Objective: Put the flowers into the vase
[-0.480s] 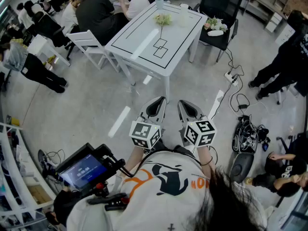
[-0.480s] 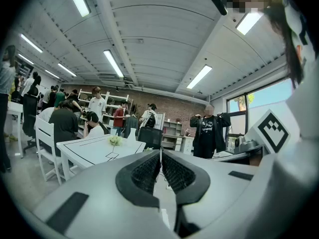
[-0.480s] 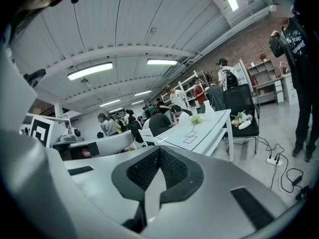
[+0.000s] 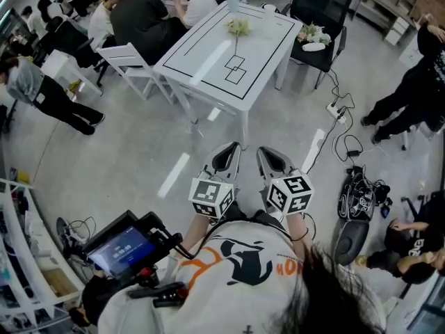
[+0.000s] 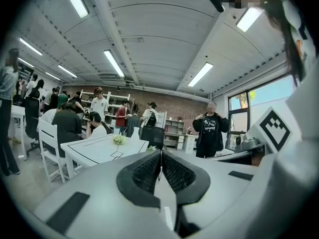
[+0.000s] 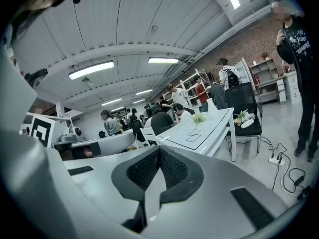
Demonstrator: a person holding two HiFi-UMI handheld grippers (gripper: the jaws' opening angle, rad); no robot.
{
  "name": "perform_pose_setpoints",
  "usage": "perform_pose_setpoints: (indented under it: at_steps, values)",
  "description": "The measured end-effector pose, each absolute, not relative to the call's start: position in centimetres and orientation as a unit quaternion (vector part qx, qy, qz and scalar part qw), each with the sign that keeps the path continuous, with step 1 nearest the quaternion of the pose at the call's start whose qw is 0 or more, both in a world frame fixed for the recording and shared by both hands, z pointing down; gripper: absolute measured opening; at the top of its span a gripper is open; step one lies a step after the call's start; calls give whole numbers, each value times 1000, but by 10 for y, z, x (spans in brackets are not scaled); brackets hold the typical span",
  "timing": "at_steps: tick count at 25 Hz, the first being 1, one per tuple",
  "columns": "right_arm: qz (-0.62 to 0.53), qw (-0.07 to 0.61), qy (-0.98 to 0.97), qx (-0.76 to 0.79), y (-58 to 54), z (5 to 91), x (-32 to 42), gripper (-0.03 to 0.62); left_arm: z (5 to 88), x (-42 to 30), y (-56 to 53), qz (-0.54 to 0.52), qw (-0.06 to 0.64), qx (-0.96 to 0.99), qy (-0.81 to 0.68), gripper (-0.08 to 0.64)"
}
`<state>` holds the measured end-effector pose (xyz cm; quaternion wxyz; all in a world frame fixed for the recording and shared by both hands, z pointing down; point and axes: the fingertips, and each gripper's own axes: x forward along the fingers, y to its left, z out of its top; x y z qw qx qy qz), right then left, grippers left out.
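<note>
1. Flowers: I see one pale green flower stem (image 4: 238,28) lying on the white table (image 4: 201,58) at the upper centre of the head view. It rests on the table's black outline marking, above two small drawn squares. The same stem appears at centre left in the left gripper view (image 5: 118,139) and right of centre in the right gripper view (image 6: 199,117). A second bunch of flowers (image 4: 310,34) lies on the seat of the black chair (image 4: 318,5) just right of the table.

2. Vase: a small white vase (image 6: 212,105) stands at the table's far end, near the stem but not touching it. In the head view it is too small for me to read clearly.

3. Left gripper (image 4: 230,149): lower centre of the head view, well apart from the table. Its jaws are pressed together with nothing between them, as its own view confirms (image 5: 160,156).

4. Right gripper (image 4: 263,150): just beside the left one. Its jaws are likewise fully closed and empty (image 6: 158,151).

5. Surroundings: seated people (image 4: 142,16) at the upper left, a white chair (image 4: 124,54) left of the table, a power strip (image 4: 333,110) with cables on the floor at right, and a small monitor (image 4: 120,246) at lower left.
</note>
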<state>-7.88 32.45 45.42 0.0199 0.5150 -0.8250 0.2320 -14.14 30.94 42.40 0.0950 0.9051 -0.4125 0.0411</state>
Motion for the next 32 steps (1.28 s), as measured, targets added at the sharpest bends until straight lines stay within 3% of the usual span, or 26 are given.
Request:
perform_pose_setpoints:
  at_steps: [20, 32]
  values:
    - [249, 22, -790, 560, 297, 471, -112, 12, 440, -187, 261, 46, 114, 917, -380, 11]
    - [253, 12, -783, 569, 248, 474, -67, 12, 448, -145, 209, 51, 120, 917, -376, 11]
